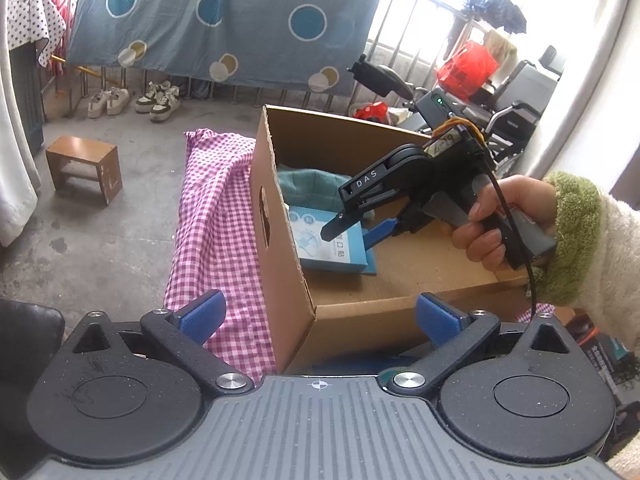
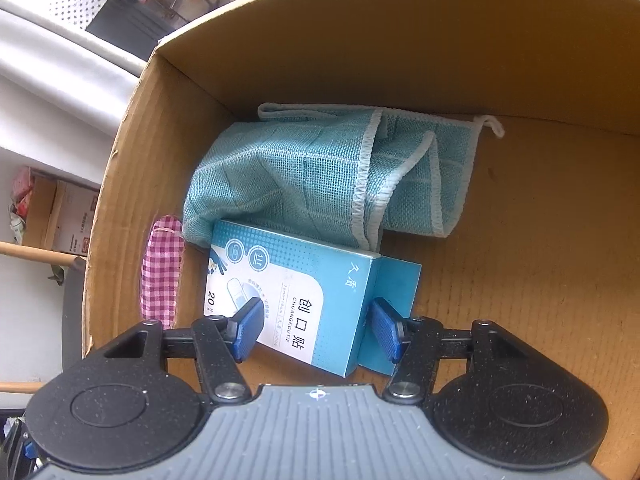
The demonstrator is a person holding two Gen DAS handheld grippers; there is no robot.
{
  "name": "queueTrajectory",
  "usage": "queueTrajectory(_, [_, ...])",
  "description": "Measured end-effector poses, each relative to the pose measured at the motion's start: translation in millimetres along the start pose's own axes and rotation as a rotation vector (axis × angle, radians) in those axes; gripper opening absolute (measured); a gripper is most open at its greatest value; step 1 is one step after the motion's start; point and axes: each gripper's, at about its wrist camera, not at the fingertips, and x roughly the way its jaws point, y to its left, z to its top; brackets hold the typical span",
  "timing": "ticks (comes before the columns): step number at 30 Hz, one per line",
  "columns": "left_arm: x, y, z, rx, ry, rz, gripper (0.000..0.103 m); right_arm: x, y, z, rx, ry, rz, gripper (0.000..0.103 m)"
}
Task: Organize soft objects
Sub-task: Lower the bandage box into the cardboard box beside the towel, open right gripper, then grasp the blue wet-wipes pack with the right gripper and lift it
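Observation:
An open cardboard box (image 1: 288, 264) stands on a pink checked cloth (image 1: 216, 224). Inside it lie a folded teal cloth (image 2: 320, 172) and a blue plaster box (image 2: 304, 300), both also seen in the left wrist view, cloth (image 1: 312, 184) and plaster box (image 1: 332, 248). My right gripper (image 2: 316, 330) is inside the cardboard box (image 2: 120, 184), open, its pads either side of the plaster box; it shows in the left wrist view (image 1: 360, 232). My left gripper (image 1: 320, 318) is open and empty, in front of the box's near corner.
A small wooden stool (image 1: 86, 166) stands on the concrete floor at left. Shoes (image 1: 132, 100) sit under a hanging blue sheet (image 1: 224, 20). A wheelchair (image 1: 508, 120) and red bags are behind the box. The checked cloth shows through the box's handle hole (image 2: 160, 276).

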Motion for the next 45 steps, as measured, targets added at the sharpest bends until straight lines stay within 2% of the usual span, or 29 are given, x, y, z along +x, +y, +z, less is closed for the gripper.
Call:
queueTrajectory(4, [0,-1,-6,0.011,0.021,-0.004,0.101,-24,-5,-6,0.011,-0.039,0.024,0.063])
queueTrajectory(9, [-5,-3,-14,0.025,0.043,-0.028,0.102,-86,-15,-36,0.016,-0.145,0.083,0.066])
queueTrajectory(11, [-8,-3,-18,0.029,0.049,-0.040,0.102,-113,-18,-56,0.016,-0.189,0.127,0.067])
queueTrajectory(14, [-13,-5,-24,0.036,0.055,-0.062,0.102,-147,-18,-97,0.009,-0.261,0.188,0.075])
queueTrajectory(18, [-14,-8,-33,0.052,0.081,-0.104,0.102,-169,-20,-158,0.007,-0.316,0.275,0.075])
queueTrajectory(20, [-10,-15,-39,0.076,0.103,-0.115,0.102,-158,-20,-186,0.031,-0.313,0.306,0.075])
queueTrajectory(23, [-1,-26,-50,0.111,0.139,-0.136,0.102,-130,-22,-219,0.082,-0.295,0.303,0.075])
queueTrajectory(25, [6,-33,-55,0.125,0.162,-0.147,0.102,-110,-23,-232,0.112,-0.292,0.290,0.071])
queueTrajectory(29, [22,-43,-61,0.160,0.195,-0.126,0.102,-84,-29,-248,0.180,-0.293,0.261,0.071])
queueTrajectory(32, [34,-46,-65,0.194,0.218,-0.093,0.102,-70,-31,-249,0.199,-0.272,0.244,0.071])
queueTrajectory(37, [49,-46,-64,0.194,0.237,-0.071,0.102,-56,-28,-244,0.192,-0.250,0.242,0.071])
queueTrajectory(40, [44,-47,-62,0.186,0.230,-0.101,0.102,-52,-24,-240,0.182,-0.243,0.241,0.072])
queueTrajectory(45, [33,-42,-64,0.156,0.266,-0.168,0.102,-56,-20,-240,0.152,-0.258,0.228,0.071])
